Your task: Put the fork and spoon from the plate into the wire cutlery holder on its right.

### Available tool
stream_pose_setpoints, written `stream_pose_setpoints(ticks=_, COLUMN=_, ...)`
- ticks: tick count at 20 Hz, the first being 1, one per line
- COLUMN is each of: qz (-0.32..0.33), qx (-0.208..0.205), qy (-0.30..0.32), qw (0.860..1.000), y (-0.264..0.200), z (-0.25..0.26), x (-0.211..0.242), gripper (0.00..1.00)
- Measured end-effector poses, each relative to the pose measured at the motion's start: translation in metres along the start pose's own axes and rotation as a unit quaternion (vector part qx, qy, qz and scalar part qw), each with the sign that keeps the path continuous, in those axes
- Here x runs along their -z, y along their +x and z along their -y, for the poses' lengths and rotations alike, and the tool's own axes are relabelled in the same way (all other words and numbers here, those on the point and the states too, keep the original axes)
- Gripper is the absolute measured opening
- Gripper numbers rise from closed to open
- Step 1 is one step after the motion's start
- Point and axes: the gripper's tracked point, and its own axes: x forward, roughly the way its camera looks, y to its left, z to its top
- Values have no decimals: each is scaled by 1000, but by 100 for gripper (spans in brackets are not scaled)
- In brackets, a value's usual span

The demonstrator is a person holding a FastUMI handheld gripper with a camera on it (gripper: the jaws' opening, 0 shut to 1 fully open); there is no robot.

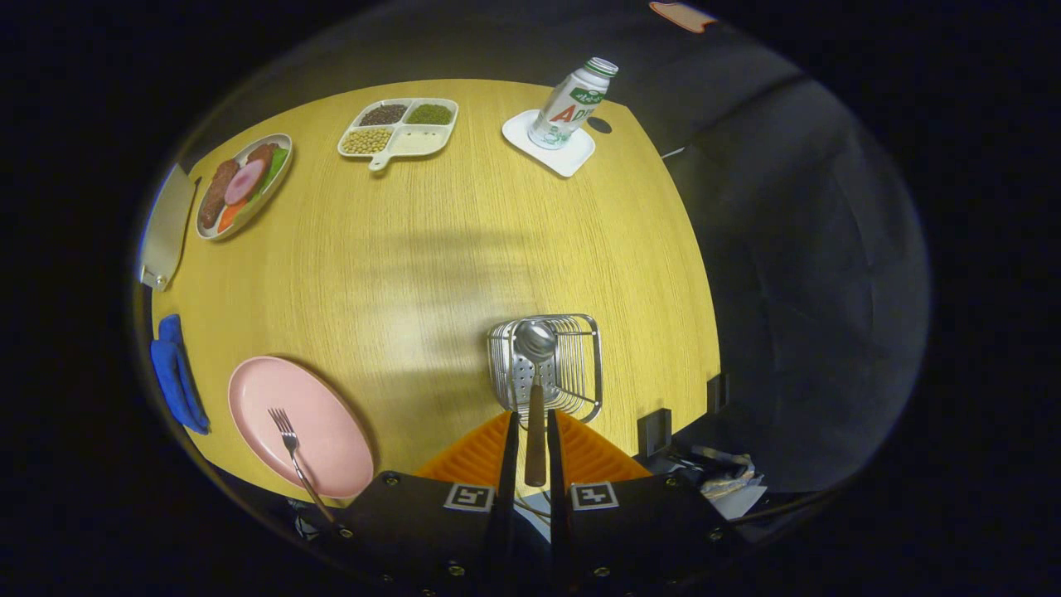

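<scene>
Pinching one spoon [535, 390] by its brown handle, the gripper [532, 452] holds its bowl over the single wire cutlery holder [572, 365] at twelve o'clock from the fingers. One fork [292, 452] lies on one pink plate [331, 431] at nine o'clock, its handle end overhanging the rim. Farther off: one divided tray [399, 128], one food plate [243, 184], one bottle [574, 104] on a coaster [572, 157]. A blue cloth [176, 373] is partly cut off.

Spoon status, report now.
Gripper jaws shut on spoon, bowl poised over wire cutlery holder, not yet released. Fork on pink plate. Nothing blocking the holder.
</scene>
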Motion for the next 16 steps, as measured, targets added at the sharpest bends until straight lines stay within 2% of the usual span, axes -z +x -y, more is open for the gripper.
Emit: stream_pose_setpoints(ticks=16, qz=17, qx=-29, qy=-87, qw=996, y=-22, z=-97, x=11, gripper=20)
